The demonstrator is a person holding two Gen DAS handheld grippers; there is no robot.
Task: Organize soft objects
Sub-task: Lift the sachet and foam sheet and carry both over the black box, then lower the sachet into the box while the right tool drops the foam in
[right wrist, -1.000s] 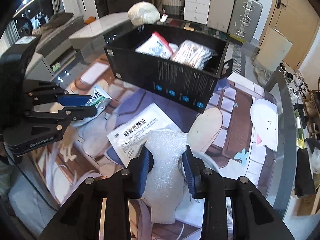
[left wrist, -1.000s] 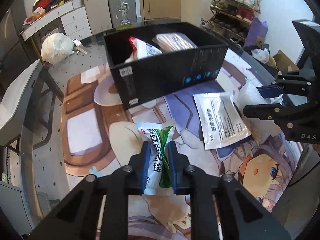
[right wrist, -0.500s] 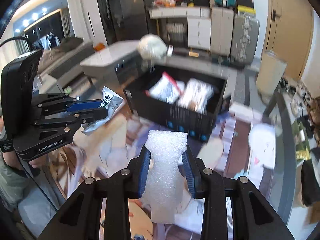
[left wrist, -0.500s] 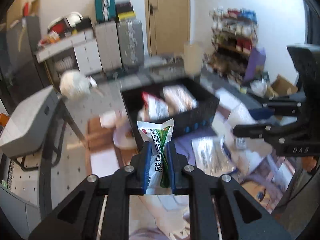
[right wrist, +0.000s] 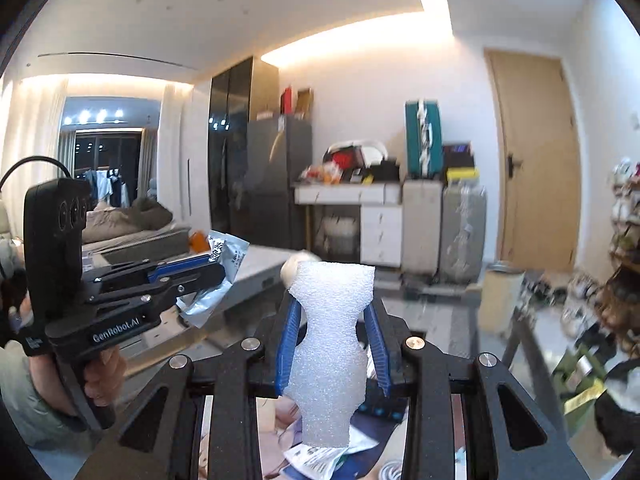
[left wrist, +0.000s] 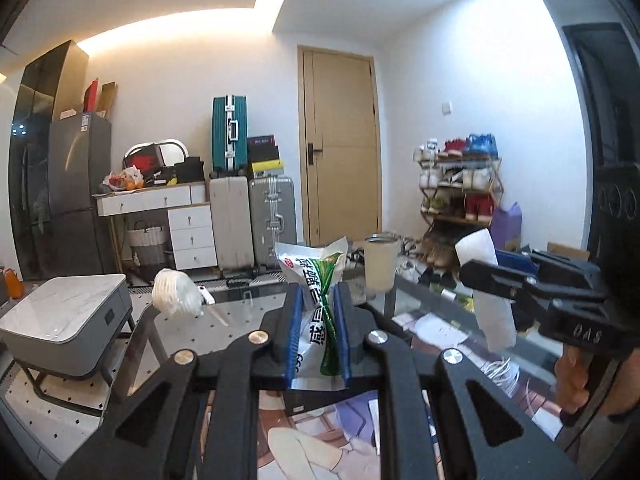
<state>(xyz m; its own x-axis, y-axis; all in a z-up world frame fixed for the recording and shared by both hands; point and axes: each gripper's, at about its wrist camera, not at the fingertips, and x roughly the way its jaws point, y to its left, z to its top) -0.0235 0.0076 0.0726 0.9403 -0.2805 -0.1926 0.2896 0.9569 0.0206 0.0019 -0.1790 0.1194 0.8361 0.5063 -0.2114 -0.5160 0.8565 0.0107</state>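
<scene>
My left gripper [left wrist: 317,312] is shut on a white and green snack packet [left wrist: 318,304] and holds it high, level with the room. My right gripper [right wrist: 331,320] is shut on a white foam sheet [right wrist: 330,344] that stands up between the blue pads. Each gripper shows in the other view: the right one [left wrist: 476,270] with the foam [left wrist: 490,308] at the right, the left one [right wrist: 218,268] with the packet [right wrist: 218,276] at the left. The black box is mostly hidden behind the fingers; a black edge [left wrist: 312,398] shows below the packet.
The table with its printed mat [left wrist: 320,436] lies low in both views. A flat white pouch [right wrist: 316,460] lies on it. A white bundle [left wrist: 176,298] and a beige cup [left wrist: 380,260] stand at the table's far side. Suitcases, drawers and a shoe rack line the walls.
Both grippers have lifted and tilted up from the table with their objects still held. The views now face the room, and the black box has dropped almost out of sight.
</scene>
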